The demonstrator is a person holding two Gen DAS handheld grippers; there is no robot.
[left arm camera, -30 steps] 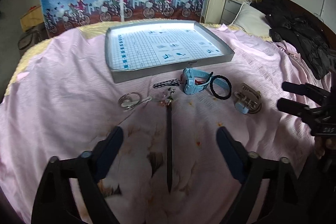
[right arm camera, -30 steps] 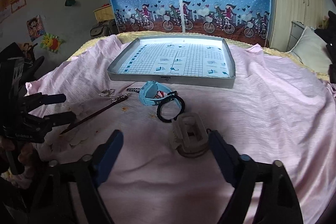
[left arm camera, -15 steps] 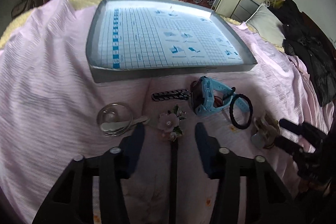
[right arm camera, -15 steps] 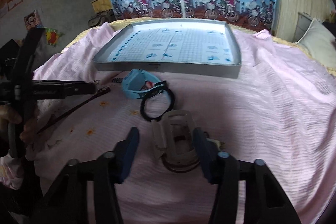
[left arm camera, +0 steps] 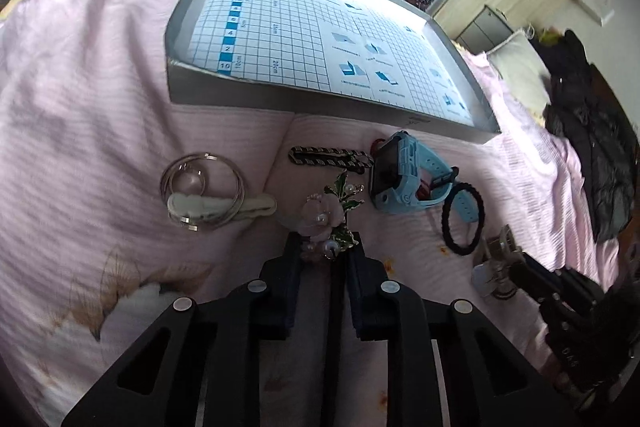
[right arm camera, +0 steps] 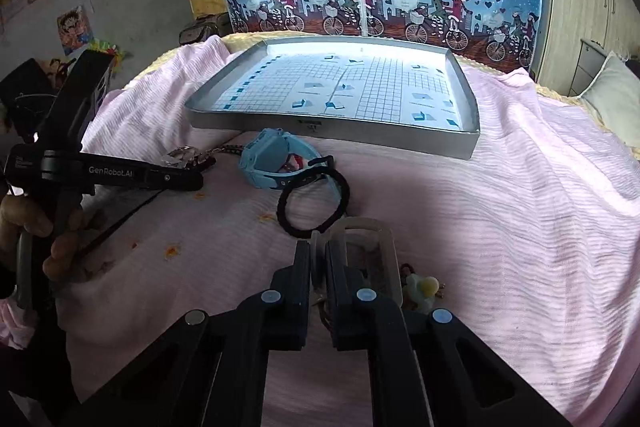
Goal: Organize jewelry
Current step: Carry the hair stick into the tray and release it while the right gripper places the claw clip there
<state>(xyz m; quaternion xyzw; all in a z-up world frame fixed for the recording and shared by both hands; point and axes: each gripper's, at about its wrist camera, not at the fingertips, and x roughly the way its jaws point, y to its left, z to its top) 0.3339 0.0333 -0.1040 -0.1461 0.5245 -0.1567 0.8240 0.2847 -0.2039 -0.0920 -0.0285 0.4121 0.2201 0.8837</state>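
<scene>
I see a bed covered by a pink sheet (left arm camera: 100,99). On it lies a grey tray (left arm camera: 280,99) lined with grid paper. Nearer to me lie a silver ring bundle (left arm camera: 202,189), a braided black strap (left arm camera: 326,159), a flower hairpin (left arm camera: 324,215), a blue watch (left arm camera: 400,175), a black hair tie (right arm camera: 314,201) and a beige clip (right arm camera: 366,247).
</scene>
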